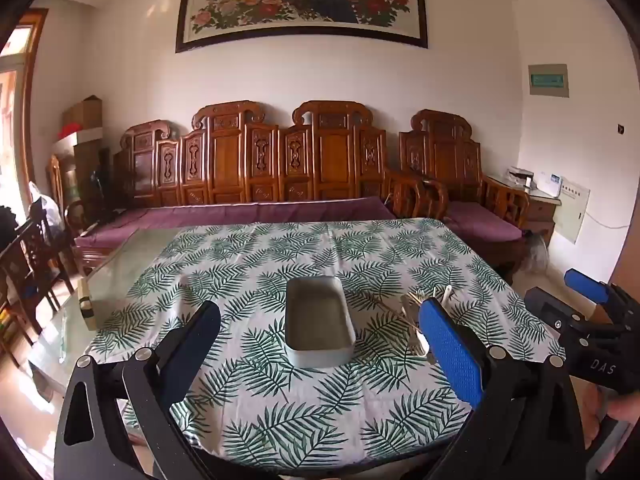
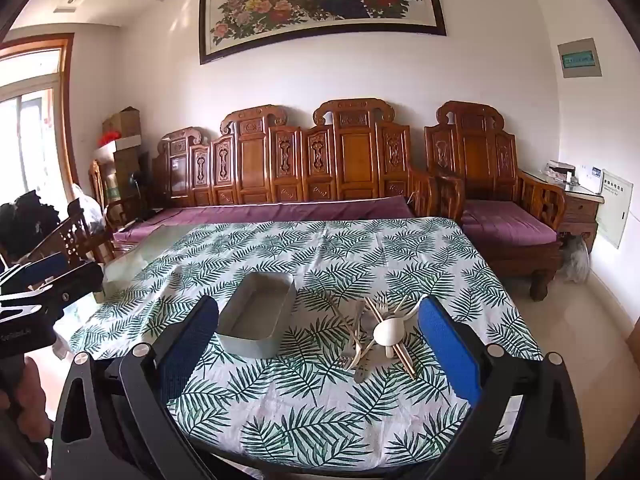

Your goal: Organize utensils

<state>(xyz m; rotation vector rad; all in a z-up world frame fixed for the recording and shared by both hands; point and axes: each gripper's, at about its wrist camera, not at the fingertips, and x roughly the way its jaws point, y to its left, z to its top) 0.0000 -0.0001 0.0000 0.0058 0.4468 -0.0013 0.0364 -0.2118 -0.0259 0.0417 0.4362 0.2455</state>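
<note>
A grey rectangular metal tray (image 1: 319, 356) (image 2: 224, 336) sits empty on the leaf-print tablecloth. To its right lies a pile of utensils (image 2: 380, 332): a white spoon (image 2: 387, 330), metal forks (image 2: 354, 354) and wooden chopsticks (image 2: 402, 356), crossed over each other. In the left wrist view the pile (image 1: 416, 316) is partly hidden behind my blue right finger. My left gripper (image 1: 320, 320) is open and empty, above the near table edge, with the tray between its fingers. My right gripper (image 2: 320, 320) is open and empty, with the tray end and pile between its fingers.
The table (image 2: 320, 248) has bare glass at its left side (image 1: 120, 264). A small block (image 1: 86, 304) stands at the left table edge. A carved wooden sofa with purple cushions (image 1: 256, 208) stands behind the table. The other gripper shows at each view's side (image 1: 592, 312) (image 2: 36, 292).
</note>
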